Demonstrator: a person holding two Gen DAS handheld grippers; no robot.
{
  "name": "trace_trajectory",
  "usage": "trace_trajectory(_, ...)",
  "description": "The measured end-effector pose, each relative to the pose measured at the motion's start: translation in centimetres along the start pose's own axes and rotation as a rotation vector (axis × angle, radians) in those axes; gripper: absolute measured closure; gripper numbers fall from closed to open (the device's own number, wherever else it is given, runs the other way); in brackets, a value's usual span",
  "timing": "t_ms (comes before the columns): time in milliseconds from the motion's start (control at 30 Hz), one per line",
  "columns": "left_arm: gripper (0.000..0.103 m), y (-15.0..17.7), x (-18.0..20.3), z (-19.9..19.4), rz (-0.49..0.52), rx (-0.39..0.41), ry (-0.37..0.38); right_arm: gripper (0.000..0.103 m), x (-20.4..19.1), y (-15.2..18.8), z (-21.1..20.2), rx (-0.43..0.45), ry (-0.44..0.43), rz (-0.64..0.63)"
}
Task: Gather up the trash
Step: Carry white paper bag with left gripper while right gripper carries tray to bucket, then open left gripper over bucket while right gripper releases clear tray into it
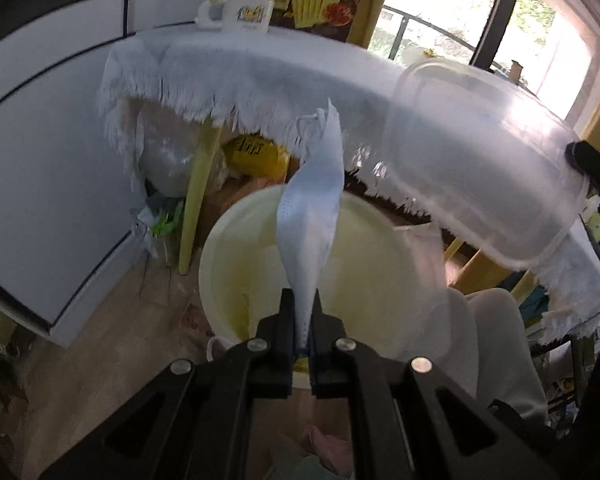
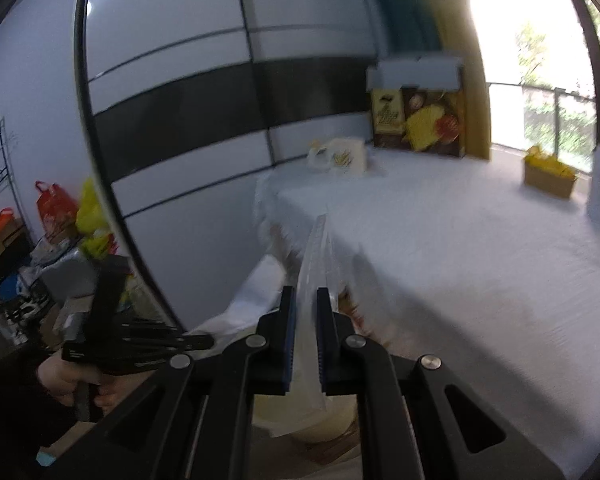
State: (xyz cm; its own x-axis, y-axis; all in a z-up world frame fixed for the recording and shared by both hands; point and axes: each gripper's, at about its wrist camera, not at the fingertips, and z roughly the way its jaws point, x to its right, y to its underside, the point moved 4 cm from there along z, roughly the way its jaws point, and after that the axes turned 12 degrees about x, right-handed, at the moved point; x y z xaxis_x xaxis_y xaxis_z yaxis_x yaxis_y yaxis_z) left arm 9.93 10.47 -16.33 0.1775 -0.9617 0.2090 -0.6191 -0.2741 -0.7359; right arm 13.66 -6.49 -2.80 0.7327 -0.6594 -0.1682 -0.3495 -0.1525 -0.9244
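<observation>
Pleated mask [image 1: 310, 216] pinched; round cream bucket [image 1: 380, 264] below.

The pale bucket [image 1: 300, 264] gapes unobstructed below (the fringed tablecloth [image 1: 228, 92] overhangs just behind it).

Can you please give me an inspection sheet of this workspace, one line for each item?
Surface: table under a white fringed cloth.
Job's things: blue face mask above the cream bucket; clear plastic container in the air beside it.
Clutter: mug, printed box, small yellow box on the table; bags underneath.
Grippers: left gripper shut on the mask; right gripper shut on the container's edge.
Cables: nothing seen.
Surroundings: panelled wardrobe, bright window.
</observation>
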Motion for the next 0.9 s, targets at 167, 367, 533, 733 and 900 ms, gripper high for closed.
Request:
trace_trajectory(167, 0.098, 1.9, 0.1, 2.5, -0.013, -0.075, 0.020, 0.095, -0.3, 2.4, 3.0, -0.079, -0.041, 0.045)
trace_trajectory(367, 0.078, 2.5, 0.3, 3.1, -0.029, -0.059, 0.039, 0.095, -0.6, 4.2, 5.6, -0.142, -0.076, 0.074)
trace_trajectory(533, 0.043, 2.1, -0.8, 2.5, -0.076, -0.006, 0.043, 0.094, -0.3, 5.0, 8.2, -0.196, -0.086, 0.094)
trace_trajectory(733, 0.038, 0.7, -2.9, 0.7, -0.120, 0.084, 0.007, 0.094, 0.6, 7.0, 12.0, -0.287, -0.077, 0.111)
trace_trajectory(900, 0.035, 0.4, -4.9, 0.2, -0.165, 0.115, -0.025, 0.094, 0.9, 9.3, 14.9, -0.375, -0.030, 0.081)
